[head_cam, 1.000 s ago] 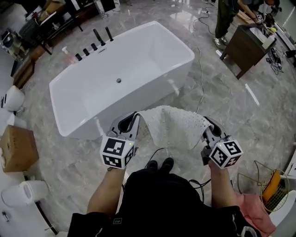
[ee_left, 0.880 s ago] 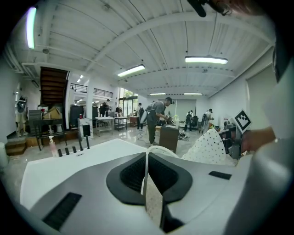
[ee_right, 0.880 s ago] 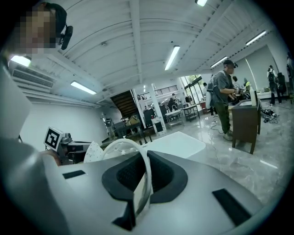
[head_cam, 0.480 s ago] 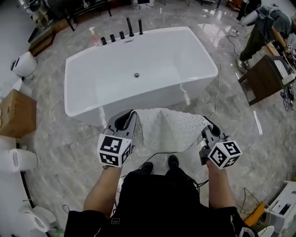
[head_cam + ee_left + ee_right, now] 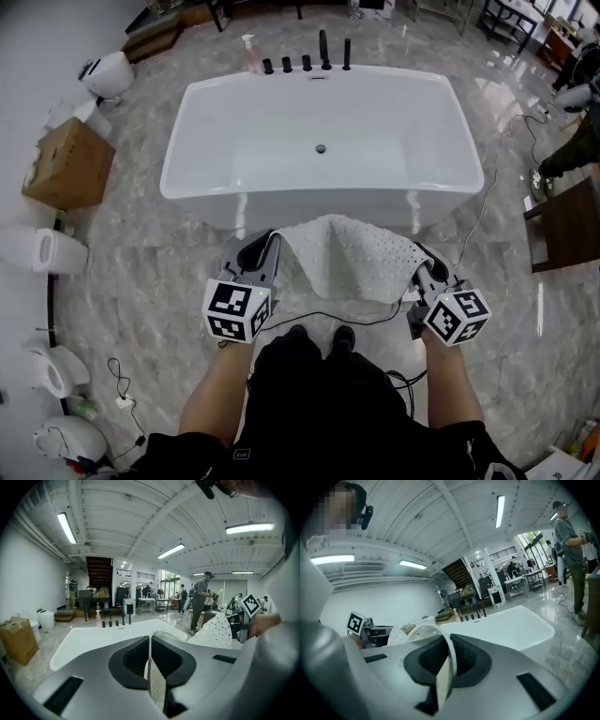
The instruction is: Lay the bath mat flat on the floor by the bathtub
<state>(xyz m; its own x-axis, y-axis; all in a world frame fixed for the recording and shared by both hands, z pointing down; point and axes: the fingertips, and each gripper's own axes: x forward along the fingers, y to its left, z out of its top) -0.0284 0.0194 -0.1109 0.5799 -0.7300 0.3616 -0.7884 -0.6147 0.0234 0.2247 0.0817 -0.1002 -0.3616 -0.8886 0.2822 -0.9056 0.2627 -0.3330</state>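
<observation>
A white dotted bath mat (image 5: 349, 258) hangs stretched between my two grippers, in the air above the marble floor (image 5: 150, 281) in front of the white bathtub (image 5: 323, 141). My left gripper (image 5: 270, 246) is shut on the mat's left edge, and a thin strip of mat (image 5: 154, 684) shows pinched between its jaws. On the other side my right gripper (image 5: 419, 255) is shut on the right edge, where the mat (image 5: 443, 677) curls up out of the closed jaws. The mat's middle sags slightly toward me.
Black taps (image 5: 323, 52) and a soap bottle (image 5: 249, 52) stand at the tub's far rim. A cardboard box (image 5: 67, 164) and white toilets (image 5: 37, 251) line the left wall. A black cable (image 5: 347, 314) runs on the floor near my feet. A person (image 5: 200, 599) stands beyond the tub.
The view has swung so the bathtub now lies square in front of me instead of slanting off to the left. Both grippers keep hold of the mat at the same spread.
</observation>
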